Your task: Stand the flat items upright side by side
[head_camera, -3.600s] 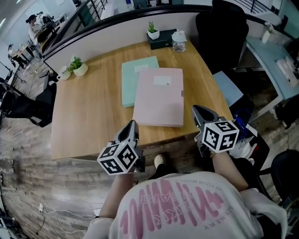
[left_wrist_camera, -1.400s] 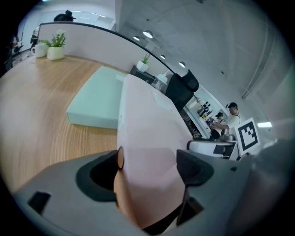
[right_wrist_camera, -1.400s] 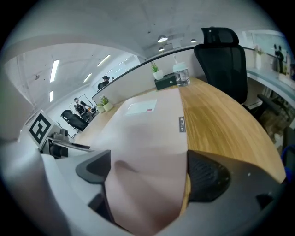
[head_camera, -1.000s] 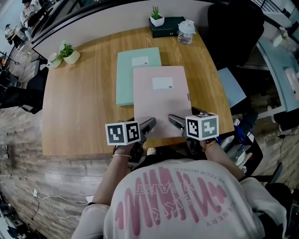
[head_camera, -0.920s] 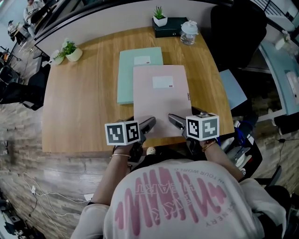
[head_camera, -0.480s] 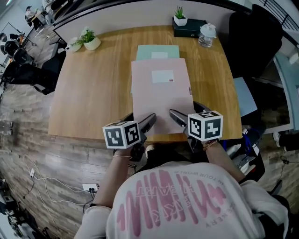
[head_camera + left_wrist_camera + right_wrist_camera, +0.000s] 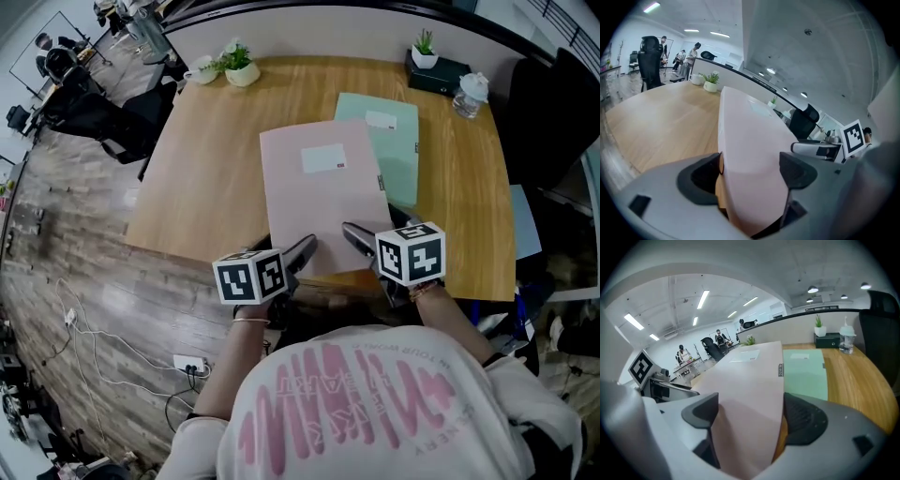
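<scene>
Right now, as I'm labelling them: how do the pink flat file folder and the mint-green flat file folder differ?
The pink flat folder lies by the wooden table's near edge, the mint-green flat folder farther back. The pink one overlaps the green one, on top. Both are rectangular, white-labelled.

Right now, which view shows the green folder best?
Head view: the green folder lies flat, its label visible, the pink folder overlapping its left edge. Right gripper view shows it foreshortened; left gripper view, not at all.
</scene>
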Tool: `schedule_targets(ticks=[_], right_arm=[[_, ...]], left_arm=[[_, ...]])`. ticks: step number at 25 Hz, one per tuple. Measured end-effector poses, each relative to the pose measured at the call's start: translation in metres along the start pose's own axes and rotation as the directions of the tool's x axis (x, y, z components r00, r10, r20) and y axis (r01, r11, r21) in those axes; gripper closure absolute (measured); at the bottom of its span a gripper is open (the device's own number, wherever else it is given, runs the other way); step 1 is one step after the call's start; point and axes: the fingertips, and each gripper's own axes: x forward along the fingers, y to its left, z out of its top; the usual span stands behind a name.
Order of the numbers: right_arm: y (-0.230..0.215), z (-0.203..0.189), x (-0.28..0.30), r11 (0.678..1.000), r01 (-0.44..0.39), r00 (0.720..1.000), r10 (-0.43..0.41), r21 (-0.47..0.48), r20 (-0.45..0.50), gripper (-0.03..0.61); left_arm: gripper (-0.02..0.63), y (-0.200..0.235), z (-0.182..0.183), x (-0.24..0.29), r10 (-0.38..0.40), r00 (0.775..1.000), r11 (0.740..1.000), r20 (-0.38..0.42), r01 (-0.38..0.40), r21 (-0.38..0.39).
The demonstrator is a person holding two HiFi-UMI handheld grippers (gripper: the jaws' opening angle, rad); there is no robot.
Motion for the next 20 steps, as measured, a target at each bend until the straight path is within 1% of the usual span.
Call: schedule_targets(ticks=[3,6,8,11,14,16,20], right_arm=[[0.030,0.014,0.024,0.999,0.002,1.000,-0.001,-0.035,0.016,0.143],[0.062,0.026,0.047,0.999,-0.006,0.999,0.007,-0.031,0.037,0.143],[0.078,0.035,0.062,1.000,-0.005,0.998,0.006,-0.020,0.062,0.144],[0.099,0.052,0.084,1.000,0.008,0.993,-0.007,-0.005,0.120,0.149],[0.115,0.071,0.104,1.000,0.027,0.983,-0.025,-0.006,0.184,0.155],[0.125,0.083,0.117,0.999,0.043,0.974,-0.037,-0.023,0.224,0.161],[0.143,0.112,0.134,0.991,0.085,0.944,-0.048,-0.102,0.325,0.161]], left_arm=[[0.218,0.033,0.011,-0.017,0.022,1.000,1.000,0.021,-0.022,0.014],[0.216,0.067,0.027,-0.034,0.028,0.999,0.999,0.047,-0.030,0.044],[0.216,0.087,0.041,-0.042,0.019,0.997,0.996,0.069,-0.025,0.081],[0.218,0.117,0.067,-0.050,0.010,0.994,0.987,0.109,-0.027,0.158],[0.218,0.143,0.091,-0.053,-0.008,0.989,0.974,0.145,-0.025,0.225],[0.218,0.158,0.105,-0.054,-0.023,0.985,0.964,0.170,-0.023,0.264],[0.218,0.182,0.134,-0.057,-0.051,0.969,0.940,0.241,-0.035,0.339]])
